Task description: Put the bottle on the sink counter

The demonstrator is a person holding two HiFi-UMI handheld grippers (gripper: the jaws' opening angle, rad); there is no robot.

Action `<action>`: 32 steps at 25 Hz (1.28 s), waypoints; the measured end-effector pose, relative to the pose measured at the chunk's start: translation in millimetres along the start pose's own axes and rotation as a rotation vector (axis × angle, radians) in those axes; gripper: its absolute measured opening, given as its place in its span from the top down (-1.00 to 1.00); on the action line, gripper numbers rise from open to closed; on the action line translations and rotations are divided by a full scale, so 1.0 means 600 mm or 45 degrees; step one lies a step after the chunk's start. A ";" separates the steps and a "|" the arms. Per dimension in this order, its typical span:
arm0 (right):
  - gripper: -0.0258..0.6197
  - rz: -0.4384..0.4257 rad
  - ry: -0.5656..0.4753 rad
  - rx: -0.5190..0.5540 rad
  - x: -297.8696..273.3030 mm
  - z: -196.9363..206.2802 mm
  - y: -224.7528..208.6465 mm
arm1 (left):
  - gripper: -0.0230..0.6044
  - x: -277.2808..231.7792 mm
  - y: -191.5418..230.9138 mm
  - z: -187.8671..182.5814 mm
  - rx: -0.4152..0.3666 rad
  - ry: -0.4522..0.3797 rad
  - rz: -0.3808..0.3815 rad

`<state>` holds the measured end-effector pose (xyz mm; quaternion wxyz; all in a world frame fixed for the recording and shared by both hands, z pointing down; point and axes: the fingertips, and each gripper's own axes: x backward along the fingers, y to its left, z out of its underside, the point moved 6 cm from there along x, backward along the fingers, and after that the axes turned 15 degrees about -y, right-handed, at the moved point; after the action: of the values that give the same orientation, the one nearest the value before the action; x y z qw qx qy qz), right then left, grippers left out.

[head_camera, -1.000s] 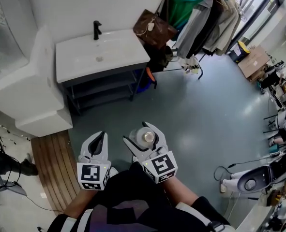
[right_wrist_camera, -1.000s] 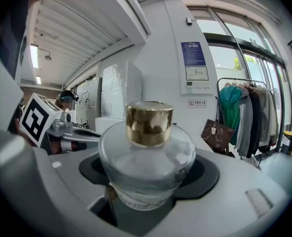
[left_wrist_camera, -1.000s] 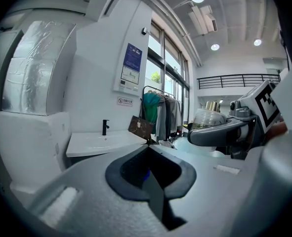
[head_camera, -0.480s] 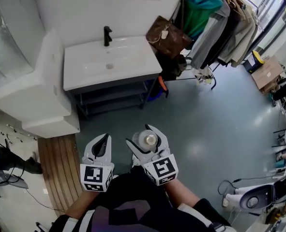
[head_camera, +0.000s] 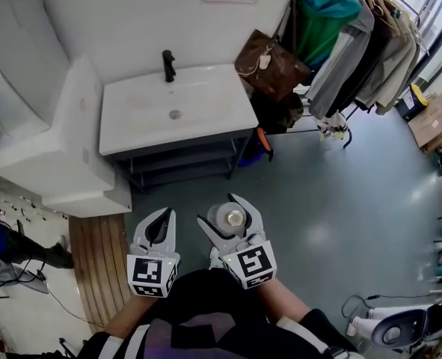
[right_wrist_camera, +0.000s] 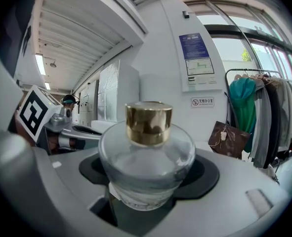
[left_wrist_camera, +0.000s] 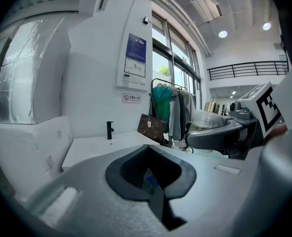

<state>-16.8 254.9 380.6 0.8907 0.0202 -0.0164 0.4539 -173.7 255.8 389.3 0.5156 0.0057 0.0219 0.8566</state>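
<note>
Between the jaws of the right gripper [head_camera: 219,211]: the bottle [right_wrist_camera: 146,157], squat clear glass with a gold cap. Stands upright, clamped round the belly from both sides, cap free above the jaws. Hangs low in front of the body over grey floor [head_camera: 318,193], well apart from the table [head_camera: 206,118]. Not yet delivered, so carrying it across looks like the step in hand.

Just beside it, the left gripper [head_camera: 164,217], jaws together on nothing, apparently idle.

Further ahead in the head view: the white table against the wall, with a sink drain [head_camera: 175,114] near the middle and a black tap [head_camera: 168,64] at the back edge. Hard to tell from up here how flat the top lies around the drain. Open shelves [head_camera: 183,163] underneath, a brown bag [head_camera: 269,64] just beside the right end, hung clothes [head_camera: 355,51] beyond that.

To do this well:
- Step close before reaching, rather than stretching out with round, probably slippery glass in the jaws.
- Hold the squeeze steady and the bottle upright all the way.
- Pick a level patch toward the side of the top, away from the drain, the tap and the front edge.
- Lower until the base rests fully, then part the jaws.
- Draw straight back without brushing the cap.
- Hold the left gripper aside, and mind the bag on the right.
</note>
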 end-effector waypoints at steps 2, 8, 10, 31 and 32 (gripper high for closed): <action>-0.15 0.004 0.005 -0.003 -0.001 0.006 -0.025 | 0.93 -0.021 -0.007 0.000 -0.008 0.008 -0.005; -0.15 -0.019 0.000 -0.022 -0.005 0.009 -0.087 | 0.94 -0.080 -0.034 -0.001 -0.029 0.023 -0.004; -0.15 -0.031 0.002 -0.019 -0.002 0.011 -0.105 | 0.93 -0.097 -0.044 -0.001 -0.031 0.022 -0.004; -0.15 0.060 0.020 -0.047 -0.022 0.040 -0.212 | 0.94 -0.222 -0.072 0.025 -0.030 0.063 0.114; -0.15 0.069 0.024 -0.045 -0.028 0.042 -0.215 | 0.94 -0.230 -0.068 0.027 -0.027 0.064 0.123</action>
<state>77.8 164.3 402.3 0.8784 -0.0002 -0.0168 0.4776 -72.7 153.7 405.6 0.4728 -0.0204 0.0256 0.8806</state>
